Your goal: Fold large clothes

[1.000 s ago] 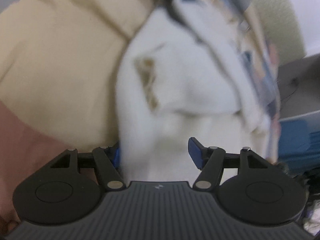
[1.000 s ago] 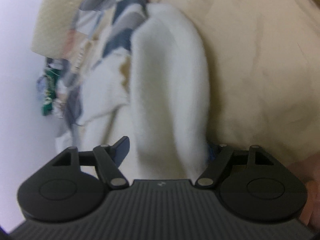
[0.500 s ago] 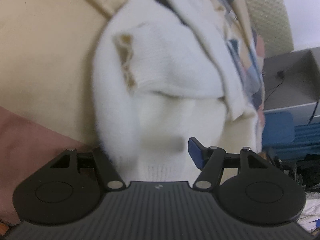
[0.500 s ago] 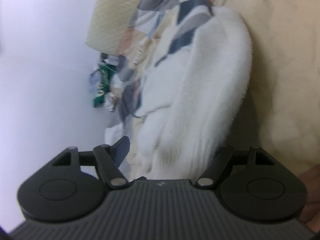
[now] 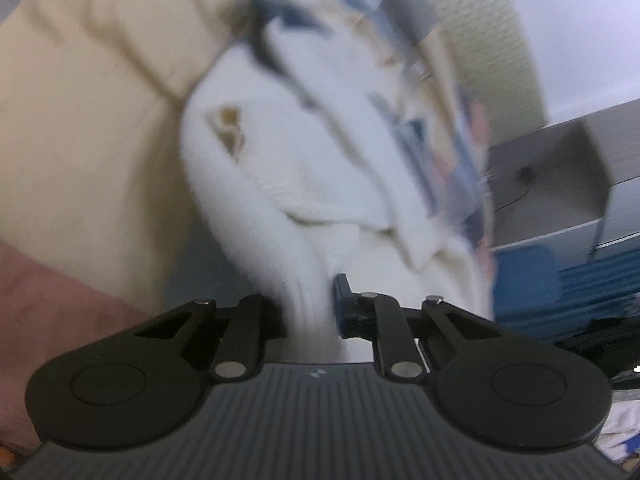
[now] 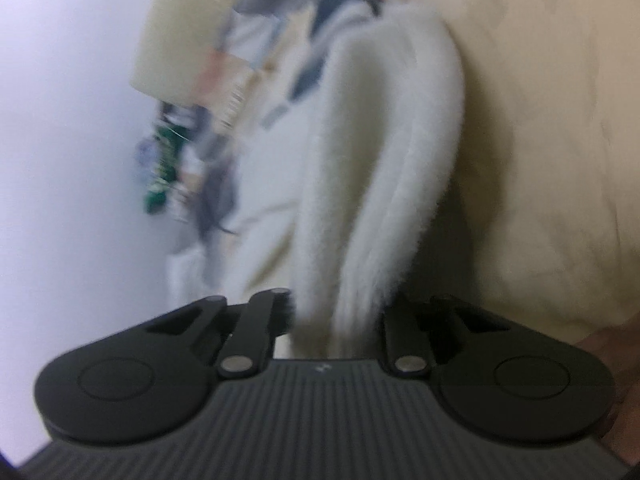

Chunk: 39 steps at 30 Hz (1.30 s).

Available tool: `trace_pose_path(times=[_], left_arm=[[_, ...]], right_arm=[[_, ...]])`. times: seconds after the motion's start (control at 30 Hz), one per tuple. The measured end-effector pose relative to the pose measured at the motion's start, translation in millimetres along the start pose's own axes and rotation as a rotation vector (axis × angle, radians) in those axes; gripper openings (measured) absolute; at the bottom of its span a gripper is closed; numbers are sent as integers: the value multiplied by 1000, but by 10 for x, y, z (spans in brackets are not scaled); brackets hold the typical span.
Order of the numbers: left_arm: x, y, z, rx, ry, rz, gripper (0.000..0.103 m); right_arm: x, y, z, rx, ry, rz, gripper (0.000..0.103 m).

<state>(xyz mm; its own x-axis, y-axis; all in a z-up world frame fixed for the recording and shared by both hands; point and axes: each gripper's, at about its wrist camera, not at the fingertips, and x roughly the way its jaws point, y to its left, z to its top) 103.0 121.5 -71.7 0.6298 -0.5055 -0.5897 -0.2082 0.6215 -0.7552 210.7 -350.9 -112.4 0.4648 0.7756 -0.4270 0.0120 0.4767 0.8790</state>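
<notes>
A large fluffy white garment (image 5: 288, 168) with a patterned blue, grey and pink part hangs stretched between both grippers above a cream bedsheet (image 5: 80, 120). My left gripper (image 5: 310, 312) is shut on a bunched edge of the white fabric. My right gripper (image 6: 340, 320) is shut on another thick fold of the same garment (image 6: 384, 160). Both views are blurred by motion.
The cream sheet (image 6: 540, 140) lies under the garment, with a pink cover (image 5: 48, 312) at the near left. A grey desk (image 5: 560, 168) and blue items (image 5: 528, 280) stand to the right. A white wall (image 6: 60, 160) and clutter (image 6: 164, 168) are on the left.
Both grippers have closed further onto the white fabric; the jaws were wider half a second ago. The garment has swung and both views have shifted.
</notes>
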Motion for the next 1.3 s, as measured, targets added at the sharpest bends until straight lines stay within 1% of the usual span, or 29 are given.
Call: trace_pose_path(times=[0.07,0.17,0.27,0.33,0.37,0.5,0.57,0.6,0.67,0.73,0.8,0.87,0.93,1.03,1.13,1.17,1.23,1.3], left_arm=[[-195,-75,57,7,-35,-42,14],[-489,-192,146,19,-80,-111,12],[-745,-345,186,47,-105,-166,11],[-901,-452,189,60,-113,-189,10],[-1000,-494,170,63,-118,-199,8],[-1361,-604,33,89,-132,-256,8],[-1502,-637,-106,119,-129,-256,8],[-1526,-634,-160,113,-122,-250,8],[-1627,-564,-289,93,-118,-265,8],[-1725,-510,-418,74,-118,-280,8],[-1821,-479,-539,72,-122,-304,8],[-1956,-482,-674,97,-126,-330,8],[-2033,-498,-761,107,-125,-347,8],[-2055,-521,-830,118,-120,-348,8],[-1962,-539,-736,119,-141,-335,8],[-1915,-566,-663,122,-152,-332,8],[-1763,-679,-443,133,-177,-318,8],[-1599,-812,-165,155,-205,-288,8]], right_arm=[[-191,92,23,-29,-48,74,17],[-389,241,55,-65,-68,160,15],[-542,378,39,-96,-82,216,15],[-658,472,2,-108,-86,246,15],[-741,523,-27,-120,-89,258,15],[-1054,648,-160,-142,-113,309,15],[-1172,747,-263,-178,-119,338,15],[-1196,785,-302,-189,-112,335,15],[-1230,838,-394,-200,-99,302,15],[-1247,840,-484,-200,-89,301,15],[-1375,805,-587,-192,-91,308,15],[-1539,782,-706,-182,-98,315,15],[-1686,856,-795,-218,-108,317,16],[-1744,970,-824,-243,-115,304,16],[-1691,1015,-676,-234,-119,264,16],[-1646,1018,-577,-210,-120,258,17],[-1524,1057,-349,-169,-116,251,18],[-1395,1114,-114,-158,-115,233,19]])
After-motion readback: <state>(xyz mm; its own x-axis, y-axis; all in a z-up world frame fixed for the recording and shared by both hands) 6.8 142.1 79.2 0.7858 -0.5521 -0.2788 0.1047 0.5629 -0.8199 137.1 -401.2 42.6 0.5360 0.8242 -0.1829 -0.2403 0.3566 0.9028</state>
